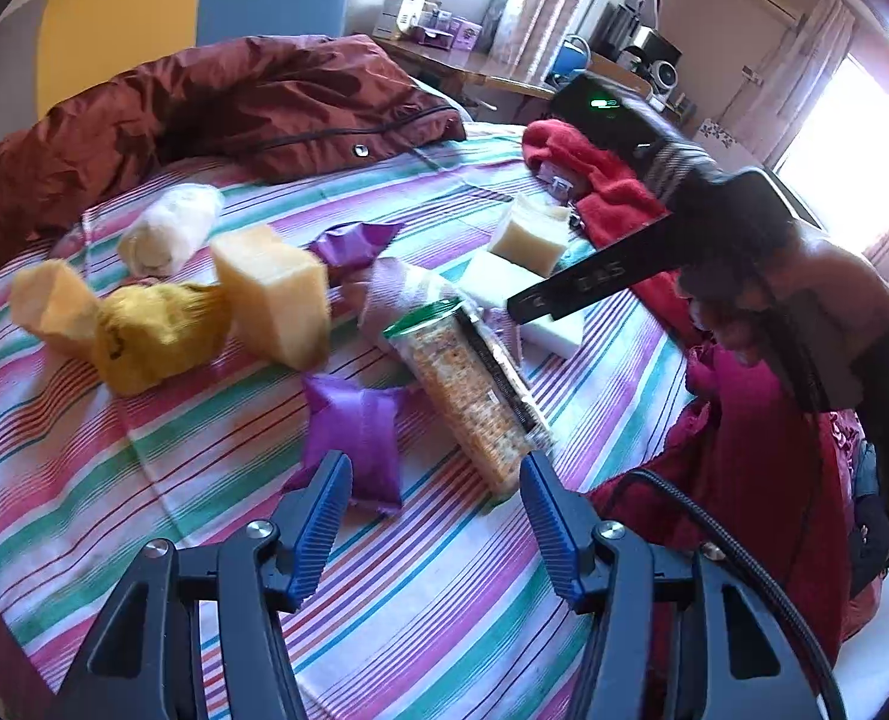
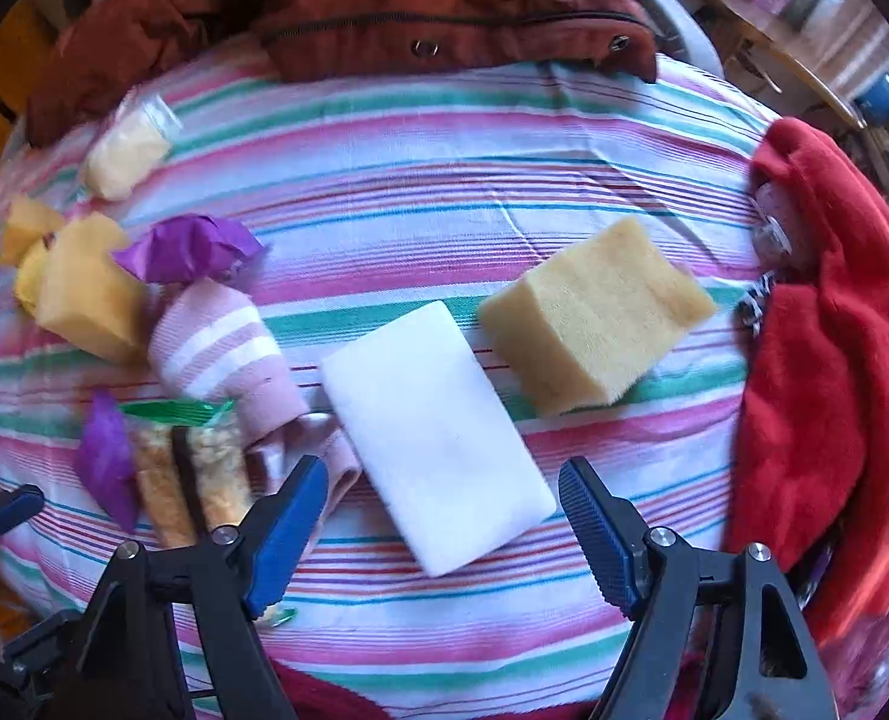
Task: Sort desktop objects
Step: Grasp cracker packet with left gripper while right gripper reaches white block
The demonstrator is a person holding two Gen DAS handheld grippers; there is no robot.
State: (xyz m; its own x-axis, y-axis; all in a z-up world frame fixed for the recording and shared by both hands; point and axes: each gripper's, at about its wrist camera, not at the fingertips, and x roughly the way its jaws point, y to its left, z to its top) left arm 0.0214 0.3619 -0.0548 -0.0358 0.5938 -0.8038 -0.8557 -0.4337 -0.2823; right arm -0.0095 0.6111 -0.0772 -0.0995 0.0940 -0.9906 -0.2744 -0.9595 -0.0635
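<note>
On a striped cloth [image 1: 444, 600] lie loose objects. My left gripper [image 1: 432, 510] is open and empty, just short of a purple packet [image 1: 357, 438] and a cracker pack [image 1: 474, 396]. Behind them are a yellow sponge [image 1: 276, 294], a yellow sock [image 1: 156, 336], a white roll [image 1: 171, 228] and a second purple packet [image 1: 351, 243]. My right gripper [image 2: 444, 516] is open and empty over the near end of a white sponge block [image 2: 432, 426]. A yellow sponge [image 2: 594, 318] lies right of it, a pink striped sock [image 2: 228, 348] left. The right gripper also shows in the left wrist view [image 1: 522, 306].
A rust-brown jacket [image 1: 234, 102] lies across the back of the cloth. A red fleece [image 2: 834, 360] is heaped at the right edge. A magenta cloth [image 1: 744, 450] hangs off the right side. A desk with clutter [image 1: 444, 36] stands behind.
</note>
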